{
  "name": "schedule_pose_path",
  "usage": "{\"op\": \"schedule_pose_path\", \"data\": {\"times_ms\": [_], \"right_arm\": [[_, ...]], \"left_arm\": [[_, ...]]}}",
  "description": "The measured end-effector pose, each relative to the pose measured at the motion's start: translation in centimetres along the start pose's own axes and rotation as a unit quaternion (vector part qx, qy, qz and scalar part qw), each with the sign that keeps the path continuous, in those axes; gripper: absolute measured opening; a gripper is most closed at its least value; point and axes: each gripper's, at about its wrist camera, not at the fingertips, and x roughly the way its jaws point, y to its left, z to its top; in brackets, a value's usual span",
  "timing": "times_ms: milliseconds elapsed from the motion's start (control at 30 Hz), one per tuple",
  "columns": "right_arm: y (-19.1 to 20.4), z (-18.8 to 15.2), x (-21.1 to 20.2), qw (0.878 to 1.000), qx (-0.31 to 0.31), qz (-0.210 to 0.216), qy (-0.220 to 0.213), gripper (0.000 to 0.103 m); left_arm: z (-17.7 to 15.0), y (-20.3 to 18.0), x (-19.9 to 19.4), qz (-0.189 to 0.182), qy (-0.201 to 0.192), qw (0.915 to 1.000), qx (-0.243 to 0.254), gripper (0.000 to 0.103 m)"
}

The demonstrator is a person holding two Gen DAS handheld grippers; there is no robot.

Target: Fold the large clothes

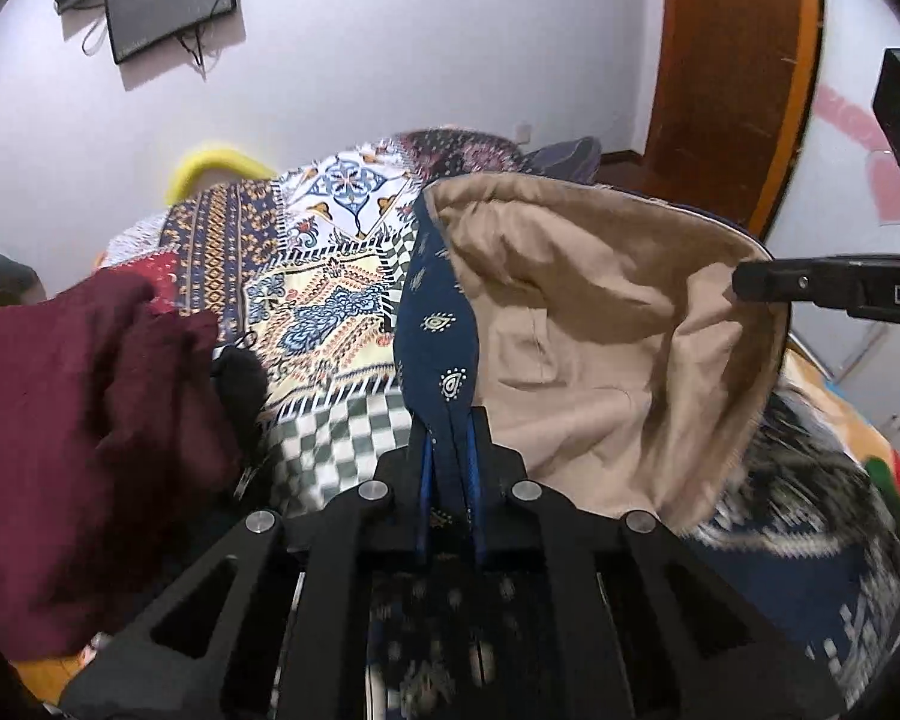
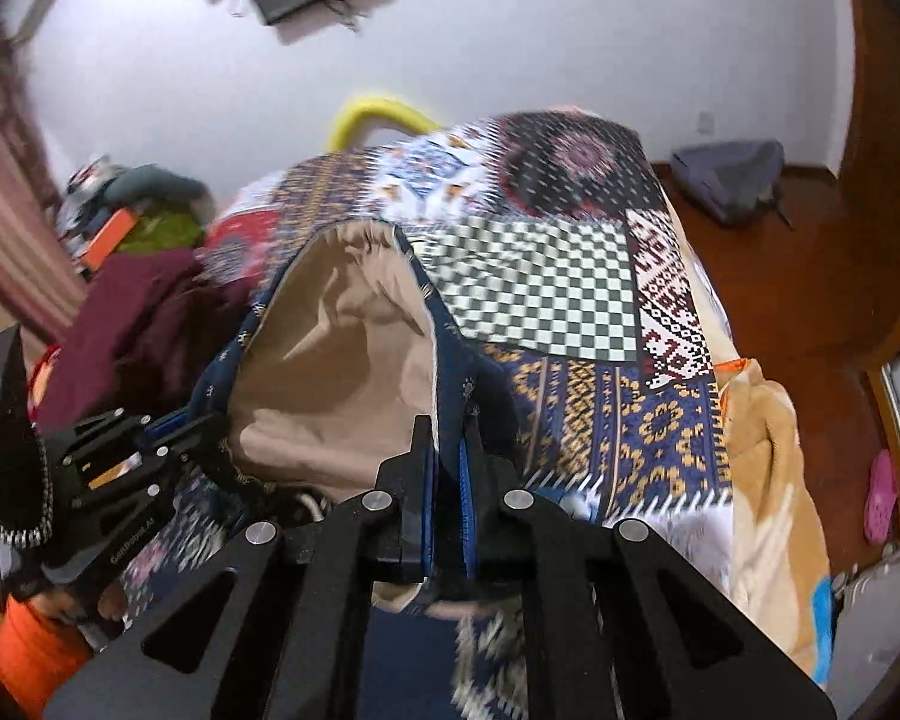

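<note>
Here, in the left wrist view, the left gripper (image 1: 448,420) has its fingers pinched together on the navy edge of a blue patterned garment (image 1: 435,324), whose beige lining (image 1: 594,336) billows open to the right. The garment hangs lifted above a patchwork bedspread (image 1: 330,276). At the far rim of the opening the right gripper (image 1: 744,282) reaches in from the right edge, its tip against the cloth (its hold cannot be judged from this angle). A maroon cloth (image 1: 78,420) is heaped at the left, and a dark screen (image 1: 168,6) hangs on the white wall.

In the right wrist view, the right gripper (image 2: 447,438) is clamped on the garment's navy hem (image 2: 459,372), with the beige lining (image 2: 330,360) opening to its left. The left gripper (image 2: 198,426) shows at the far side of that opening, closed on the opposite edge. Beyond lies the checked patch of the bedspread (image 2: 540,300), with the maroon cloth (image 2: 126,324) at left and a wooden floor (image 2: 810,276) at right.
</note>
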Motion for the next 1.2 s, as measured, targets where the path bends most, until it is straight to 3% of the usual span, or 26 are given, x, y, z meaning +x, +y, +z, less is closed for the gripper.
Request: {"op": "schedule_pose_path", "data": {"times_ms": [167, 333, 600, 833, 933, 1067, 1100, 1133, 1167, 1200], "right_arm": [[2.5, -3.5, -3.2, 0.999, -0.038, 0.007, -0.005, 0.006], [3.5, -8.0, -4.7, 0.998, -0.057, 0.000, 0.002, 0.006], [1.7, -12.7, -4.3, 0.998, -0.035, -0.048, 0.016, 0.006], [-1.0, -16.3, -3.1, 0.995, 0.001, -0.093, 0.038, 0.006], [-1.0, -16.8, -3.1, 0.994, -0.008, -0.104, 0.027, 0.006], [0.0, -16.5, -3.5, 0.992, -0.031, -0.121, 0.029, 0.014], [0.2, -16.5, -3.6, 0.991, -0.037, -0.123, 0.032, 0.017], [0.5, -16.3, -3.6, 0.991, -0.044, -0.123, 0.039, 0.027], [0.8, -16.2, -3.8, 0.991, -0.049, -0.120, 0.045, 0.041], [1.0, -16.2, -3.9, 0.991, -0.052, -0.117, 0.047, 0.048]], "left_arm": [[-3.6, -0.5, -5.5, -0.017, -0.010, 0.9998, -0.004, 0.009], [-8.1, -0.9, -7.9, -0.027, 0.003, 0.9995, -0.017, 0.009], [-14.8, -0.3, -7.1, -0.007, 0.050, 0.9975, -0.050, 0.009], [-18.6, -0.2, -5.0, 0.036, 0.087, 0.9941, -0.053, 0.010], [-20.2, 0.2, -3.8, 0.042, 0.114, 0.9907, -0.061, 0.010], [-20.6, 0.6, -4.1, 0.025, 0.122, 0.9899, -0.068, 0.010], [-20.4, 0.6, -4.3, 0.024, 0.121, 0.9900, -0.068, 0.014], [-20.2, 0.6, -4.7, 0.019, 0.119, 0.9903, -0.070, 0.018], [-19.9, 0.6, -5.0, 0.013, 0.115, 0.9906, -0.072, 0.028], [-19.6, 0.5, -5.4, 0.009, 0.111, 0.9910, -0.074, 0.043]]}}
